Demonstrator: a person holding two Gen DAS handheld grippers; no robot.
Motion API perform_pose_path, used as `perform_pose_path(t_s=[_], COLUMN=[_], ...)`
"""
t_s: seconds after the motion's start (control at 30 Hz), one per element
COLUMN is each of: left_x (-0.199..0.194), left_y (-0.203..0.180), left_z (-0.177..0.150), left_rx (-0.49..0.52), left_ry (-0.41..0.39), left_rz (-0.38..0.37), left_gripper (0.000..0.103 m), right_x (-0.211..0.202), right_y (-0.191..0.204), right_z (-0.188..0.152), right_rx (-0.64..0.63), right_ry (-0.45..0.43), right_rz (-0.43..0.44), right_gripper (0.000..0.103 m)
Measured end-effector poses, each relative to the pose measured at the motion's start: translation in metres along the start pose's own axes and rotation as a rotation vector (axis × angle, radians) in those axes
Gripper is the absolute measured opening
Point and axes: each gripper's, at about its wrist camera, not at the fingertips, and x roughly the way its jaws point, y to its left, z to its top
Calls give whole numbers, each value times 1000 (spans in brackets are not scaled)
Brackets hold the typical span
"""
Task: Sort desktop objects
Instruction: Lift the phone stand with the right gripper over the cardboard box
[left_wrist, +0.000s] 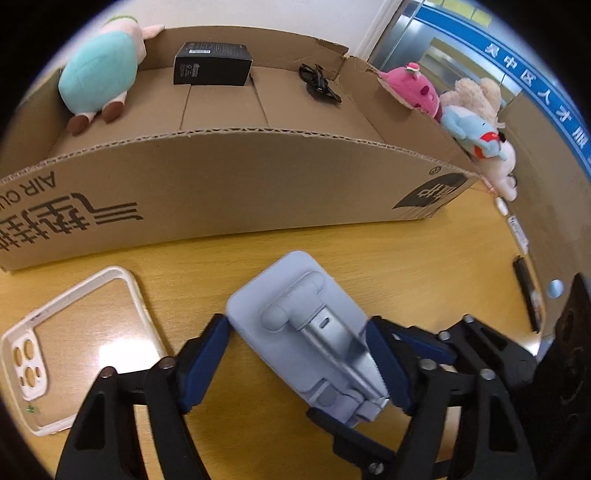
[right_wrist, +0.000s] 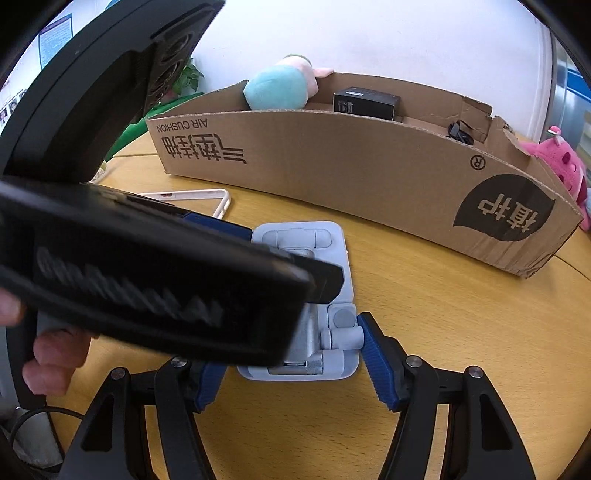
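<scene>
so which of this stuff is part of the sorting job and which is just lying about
Part of the job:
- phone stand, between both open tongs, left and right
- clear phone case on the table
- cardboard box, already holding a teal plush, black box and cable

Lying about:
- plush toys beside the box
- wall sign

Phone stand (left_wrist: 303, 332) lies flat on the table (left_wrist: 424, 258), phone case (left_wrist: 74, 343) to its left. Behind both sits the cardboard box (left_wrist: 240, 184). Inside it: plush toy (left_wrist: 99, 74) left, small box (left_wrist: 212, 62) middle, cable (left_wrist: 319, 83) right.
</scene>
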Motion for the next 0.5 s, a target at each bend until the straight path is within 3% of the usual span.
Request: perform_pose_path(t_s=[0.2,0.5], left_x=[-10,-58], left_y=[1,-12], left_z=[1,15], left_rx=[-17,28], left_ry=[-37,-166], left_rz=[-6,28], left_gripper=[72,72], right_x=[-8,-43], right_y=[4,15], right_z=[3,25], right_rx=[-7,-27], right_ry=[-31,-140], right_rz=[-9,-28], right_gripper=[64,64])
